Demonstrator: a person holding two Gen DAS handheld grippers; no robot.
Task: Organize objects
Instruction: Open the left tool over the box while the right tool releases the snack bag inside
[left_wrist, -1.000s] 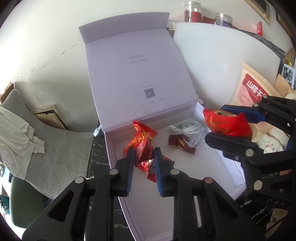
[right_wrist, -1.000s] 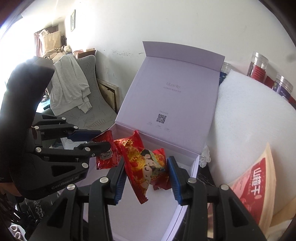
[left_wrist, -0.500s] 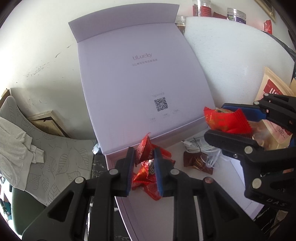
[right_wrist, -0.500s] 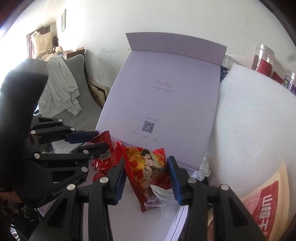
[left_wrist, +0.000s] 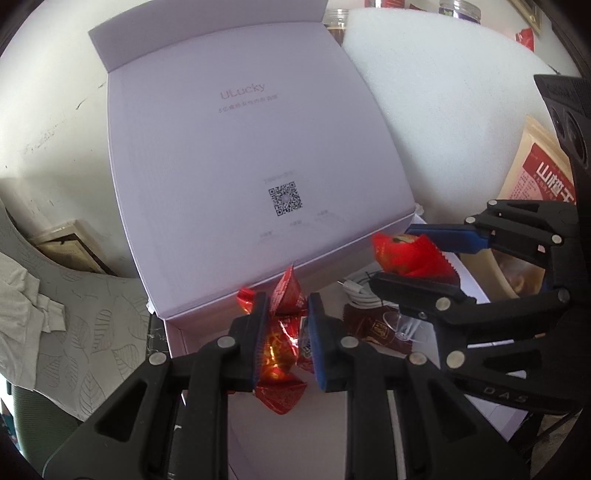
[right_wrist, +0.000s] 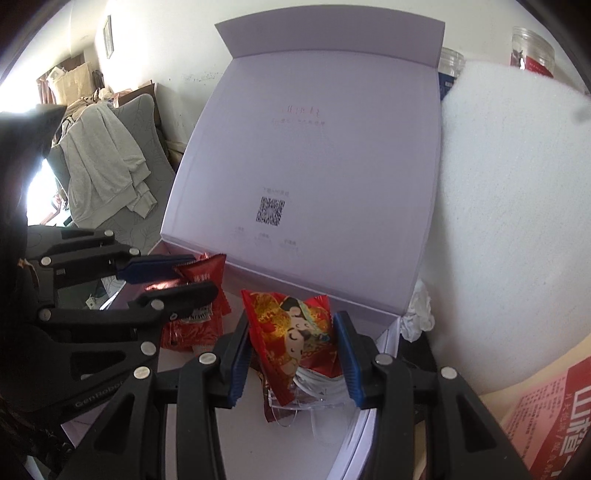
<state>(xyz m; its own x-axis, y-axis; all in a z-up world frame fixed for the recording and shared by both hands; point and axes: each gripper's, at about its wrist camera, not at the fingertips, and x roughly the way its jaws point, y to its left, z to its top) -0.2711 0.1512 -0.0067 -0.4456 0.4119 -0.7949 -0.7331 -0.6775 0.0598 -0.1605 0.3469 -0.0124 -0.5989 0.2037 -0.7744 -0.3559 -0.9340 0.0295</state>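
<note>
Surface (left_wrist: 157, 334): dark, marbled, seen only in slivers at the box's 9 o'clock edge. On it: open lilac box (left_wrist: 207, 369), lid (left_wrist: 240, 147) upright at 12 o'clock. White foam block (right_wrist: 517, 221) at the box's 3 o'clock, touching the lid. Crumpled white tissue (right_wrist: 417, 314) between box corner and foam. Snack pouch (right_wrist: 546, 406) at 4 o'clock.

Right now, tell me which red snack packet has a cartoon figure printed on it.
The packet in the right gripper, the cartoon packet. The one in the left gripper, the foil packet, shows none.
</note>
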